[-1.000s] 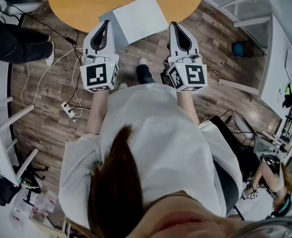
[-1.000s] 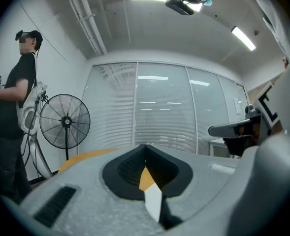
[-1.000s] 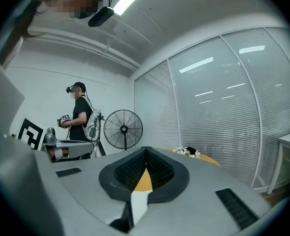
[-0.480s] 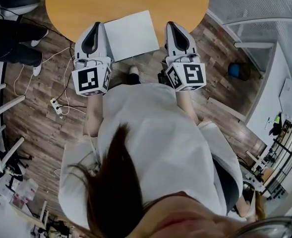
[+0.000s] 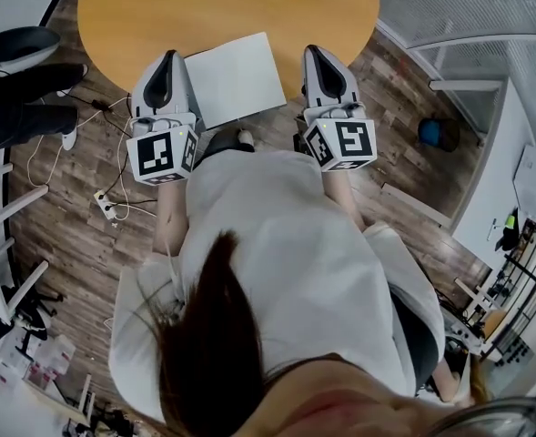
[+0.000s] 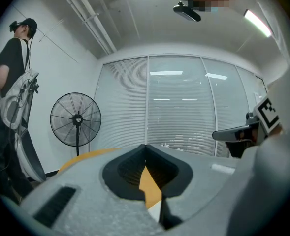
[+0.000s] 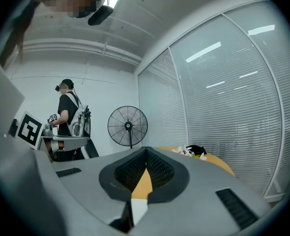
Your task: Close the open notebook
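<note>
Surface: round orange-wood table (image 5: 140,16), near edge below me.
Notebook: flat white open notebook (image 5: 236,78) at that edge, between my grippers.
Left gripper (image 5: 168,60): jaws together, empty, just beside its left edge; the nearer one, I judge.
Right gripper (image 5: 315,55): jaws together, empty, near its right edge.

no legible txt, square markers (image 5: 156,154) on L claw cube (image 5: 187,149), R claw cube (image 5: 342,144)
</note>
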Demonstrator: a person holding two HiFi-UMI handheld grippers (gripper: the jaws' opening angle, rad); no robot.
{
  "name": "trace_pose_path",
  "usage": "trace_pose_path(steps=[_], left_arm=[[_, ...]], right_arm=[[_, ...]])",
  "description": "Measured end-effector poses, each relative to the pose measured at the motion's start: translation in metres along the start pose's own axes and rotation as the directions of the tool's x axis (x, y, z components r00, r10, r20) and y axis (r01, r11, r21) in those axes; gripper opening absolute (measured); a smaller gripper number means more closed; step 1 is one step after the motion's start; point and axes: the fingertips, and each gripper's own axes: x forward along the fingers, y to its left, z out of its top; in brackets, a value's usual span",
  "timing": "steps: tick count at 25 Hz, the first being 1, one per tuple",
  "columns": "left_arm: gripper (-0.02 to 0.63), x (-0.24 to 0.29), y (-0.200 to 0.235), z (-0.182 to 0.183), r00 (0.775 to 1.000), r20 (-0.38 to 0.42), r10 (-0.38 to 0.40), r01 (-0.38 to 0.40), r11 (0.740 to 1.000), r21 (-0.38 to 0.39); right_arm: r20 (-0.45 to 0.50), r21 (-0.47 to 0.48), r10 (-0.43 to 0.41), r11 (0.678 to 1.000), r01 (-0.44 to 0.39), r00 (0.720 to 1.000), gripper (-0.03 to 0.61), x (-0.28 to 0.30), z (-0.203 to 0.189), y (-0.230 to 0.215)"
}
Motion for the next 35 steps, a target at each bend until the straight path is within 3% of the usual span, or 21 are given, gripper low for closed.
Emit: trace_pose_path(steps=[14, 22, 30, 35], left_arm=[[0.015, 0.02, 0.018, 0.015, 0.997, -0.014, -0.075, 0.075, 0.997, 0.008], [0.015, 0.012, 0.02, 0.002, 0.991, -0.052, -0.124, 0.123, 0.992, -0.016], [0.015, -0.005, 0.03, -0.025, 0.979, -0.154, -0.137, 0.126, 0.989, -0.082], [0.017, -0.03, 0.044, -0.05, 0.962, -0.243, -0.121, 0.088, 0.986, -0.142]], right_arm=[[-0.006, 0.004, -0.05, 0.999, 0.05, 0.999, 0.002, 0.022, 0.011, 0.011], [-0.004, 0.005, -0.07, 0.998, 0.07, 0.998, 0.002, 0.017, 0.008, 0.02], [-0.024, 0.0, -0.059, 0.998, 0.059, 0.998, 0.002, 0.01, 0.001, 0.03], [-0.048, -0.001, -0.021, 1.0, 0.021, 0.999, 0.002, 0.01, -0.004, 0.046]])
